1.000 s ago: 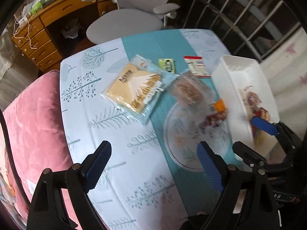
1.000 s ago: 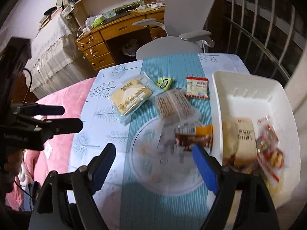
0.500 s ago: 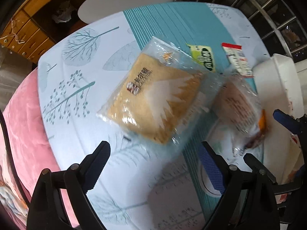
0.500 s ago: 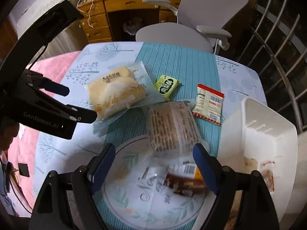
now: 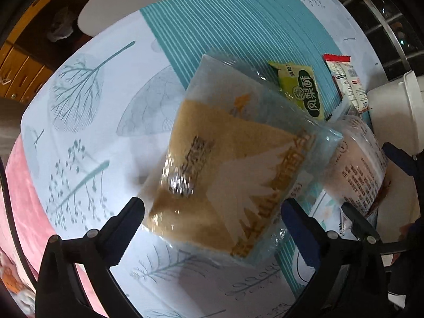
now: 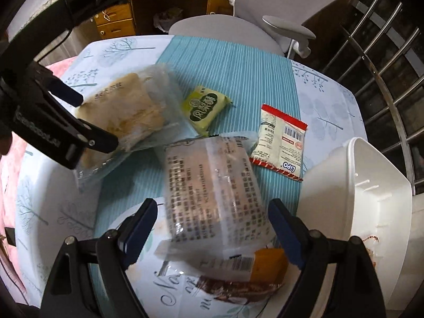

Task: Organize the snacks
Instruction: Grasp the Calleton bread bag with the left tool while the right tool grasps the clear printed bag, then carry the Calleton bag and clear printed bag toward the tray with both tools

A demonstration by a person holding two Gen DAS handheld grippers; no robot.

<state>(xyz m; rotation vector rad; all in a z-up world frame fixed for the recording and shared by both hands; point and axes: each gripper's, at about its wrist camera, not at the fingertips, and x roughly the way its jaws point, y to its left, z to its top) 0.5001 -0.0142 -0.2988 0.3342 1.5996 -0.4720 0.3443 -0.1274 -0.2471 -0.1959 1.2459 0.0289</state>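
Closing in on separate packets: left claw spread wide, lowered from a high overview a second ago to straddle the yellow cake packet; right claw likewise spread wide, brought forward from beside the white bin to bracket the clear printed packet. Neither packet gripped yet; both apparently lying flat on the counter, cake packet to the left, printed packet partly on the round plate and overlapping the orange-and-brown wrapper. Judged meaning for the task: approach phase finished on both sides, pinch and transfer to the bin pending. Left on the teal runner and untouched: green pastry packet and red-edged white packet, both well apart from either claw. Bin standing at the right counter edge, just beside the plate. Hard to make out: cake packet blurred by motion in both views, so contact between left fingers and film undetermined; printed text unreadable; bin contents cut off, with only a reddish scrap visible at its lower wall; lower part of the orange-and-brown wrapper smeared; pink cushion only partly in frame.
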